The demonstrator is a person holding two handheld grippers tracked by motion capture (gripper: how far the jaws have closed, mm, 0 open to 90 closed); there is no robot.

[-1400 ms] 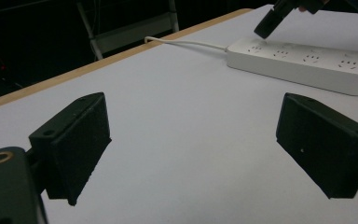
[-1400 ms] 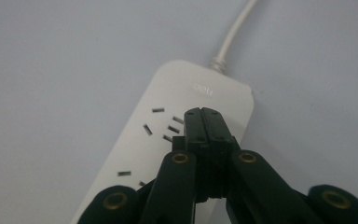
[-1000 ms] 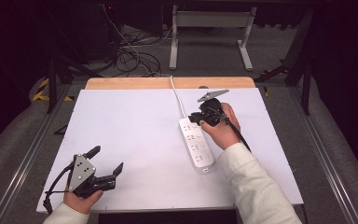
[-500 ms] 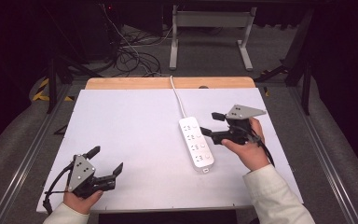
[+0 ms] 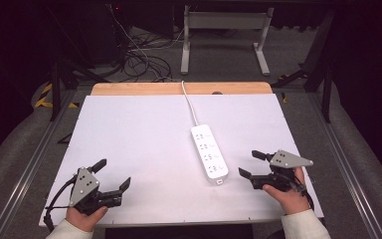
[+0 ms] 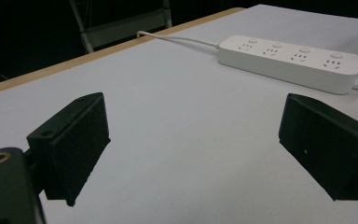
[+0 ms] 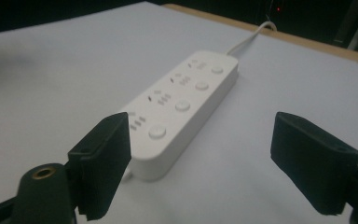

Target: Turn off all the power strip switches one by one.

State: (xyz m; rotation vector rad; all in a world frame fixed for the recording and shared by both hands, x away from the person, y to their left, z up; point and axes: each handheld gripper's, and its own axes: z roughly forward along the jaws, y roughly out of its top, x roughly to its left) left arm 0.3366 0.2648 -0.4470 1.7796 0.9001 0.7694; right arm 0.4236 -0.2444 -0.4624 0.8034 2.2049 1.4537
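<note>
A white power strip (image 5: 209, 154) lies flat on the white tabletop (image 5: 129, 129), right of centre. Its cord (image 5: 189, 102) runs off the far edge. The strip has several sockets, each with a button (image 7: 182, 100), and appears at the upper right in the left gripper view (image 6: 291, 63). My right gripper (image 5: 248, 164) rests low, near the front edge, to the right of the strip's near end and apart from it. Its jaws have just been opening and stand wide with nothing between them (image 7: 200, 163). My left gripper (image 5: 113, 173) sits at the front left, open and empty (image 6: 205, 154).
A wooden strip (image 5: 139, 88) borders the table's far edge. Behind it, on the dark floor, are tangled cables (image 5: 139, 59) and a grey metal stand (image 5: 224, 30). Metal rails (image 5: 27, 169) run along both sides of the table.
My right hand has left the strip's far end, moving right and toward the front edge, lower, and its jaws have spread. The left hand has stayed put.
</note>
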